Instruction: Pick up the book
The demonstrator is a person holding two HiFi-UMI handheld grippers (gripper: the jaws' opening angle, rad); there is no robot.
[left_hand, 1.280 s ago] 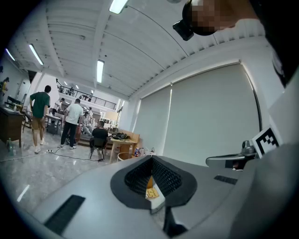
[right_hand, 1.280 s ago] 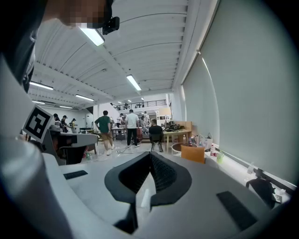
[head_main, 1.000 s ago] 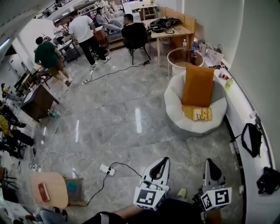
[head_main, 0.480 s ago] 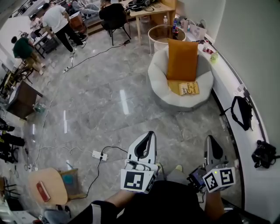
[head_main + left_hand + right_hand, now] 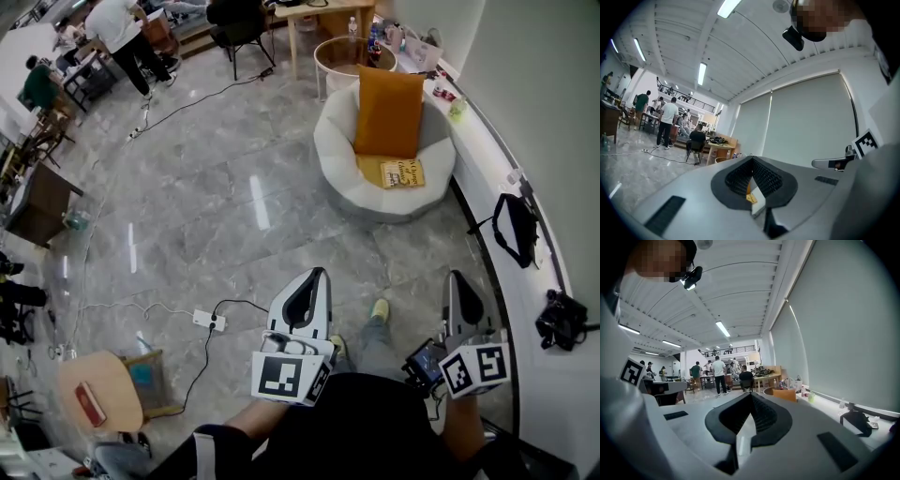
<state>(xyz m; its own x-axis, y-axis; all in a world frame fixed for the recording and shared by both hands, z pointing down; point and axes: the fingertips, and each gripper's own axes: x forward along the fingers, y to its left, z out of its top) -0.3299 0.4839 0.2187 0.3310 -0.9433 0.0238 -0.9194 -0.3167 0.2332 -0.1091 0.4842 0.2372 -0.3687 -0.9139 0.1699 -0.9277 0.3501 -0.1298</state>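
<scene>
The book (image 5: 403,173) is yellow and lies flat on the seat of a round white chair (image 5: 333,155) in the head view, in front of an upright orange cushion (image 5: 387,112). Both grippers are held low, well short of the chair, and point toward it. My left gripper (image 5: 319,273) is shut with nothing in it. My right gripper (image 5: 456,276) is shut and empty too. In the left gripper view the jaws of the left gripper (image 5: 751,160) meet, and a sliver of yellow and orange (image 5: 751,197) shows through the gap below them. The right gripper view shows the cushion (image 5: 783,394) far ahead.
A power strip (image 5: 208,320) with a black cable lies on the grey tiled floor at the left. A round wooden stool (image 5: 94,398) stands lower left. A black bag (image 5: 516,230) and black gear (image 5: 561,321) sit on the white ledge at the right. People stand at desks far back left.
The chair, the cushion and the book have drawn nearer and shifted left in the head view as the person walks toward them. Both grippers stay shut.
</scene>
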